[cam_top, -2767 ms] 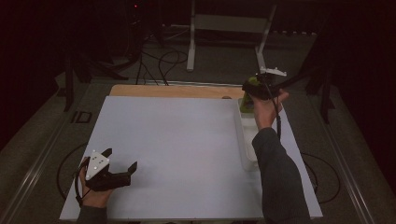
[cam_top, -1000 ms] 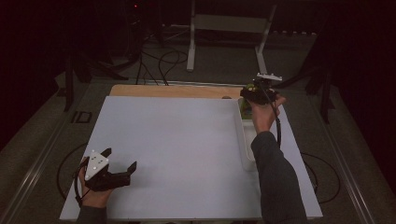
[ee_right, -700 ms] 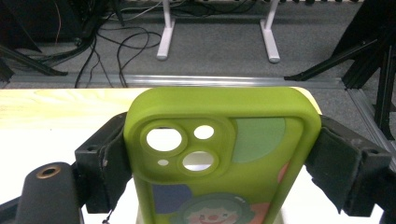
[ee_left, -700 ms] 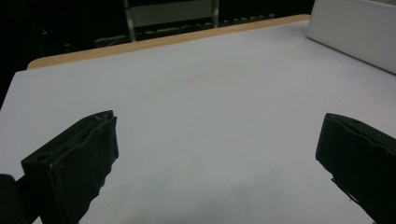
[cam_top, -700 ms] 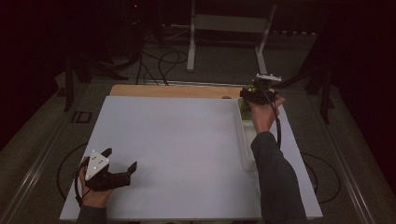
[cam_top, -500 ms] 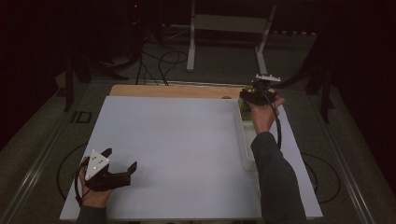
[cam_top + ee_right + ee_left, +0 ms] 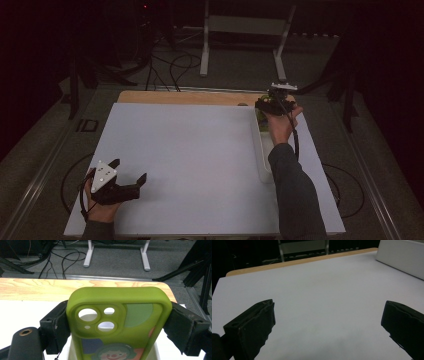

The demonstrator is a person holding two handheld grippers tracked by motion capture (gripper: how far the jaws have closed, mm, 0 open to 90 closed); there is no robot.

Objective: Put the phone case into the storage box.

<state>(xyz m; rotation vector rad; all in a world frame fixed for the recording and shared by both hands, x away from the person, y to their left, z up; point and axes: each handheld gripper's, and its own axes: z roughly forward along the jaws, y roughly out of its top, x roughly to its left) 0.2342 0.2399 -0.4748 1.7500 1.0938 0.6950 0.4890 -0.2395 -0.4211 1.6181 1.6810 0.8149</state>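
High view, lower left of the frame: the left gripper (image 7: 131, 181) rests on the white board (image 7: 190, 160), jaws spread wide, holding nothing. Upper right of the frame: the right gripper (image 7: 270, 106) hovers over the far end of a long white tray (image 7: 262, 160). Right gripper view, centre: both jaws pinch the long edges of a green phone case (image 7: 120, 322), camera cut-outs uppermost, above the tray's interior. Probable risk: the soft case may flex and slip from the pads, or catch the tray rim, since the grip bears on its edges alone.
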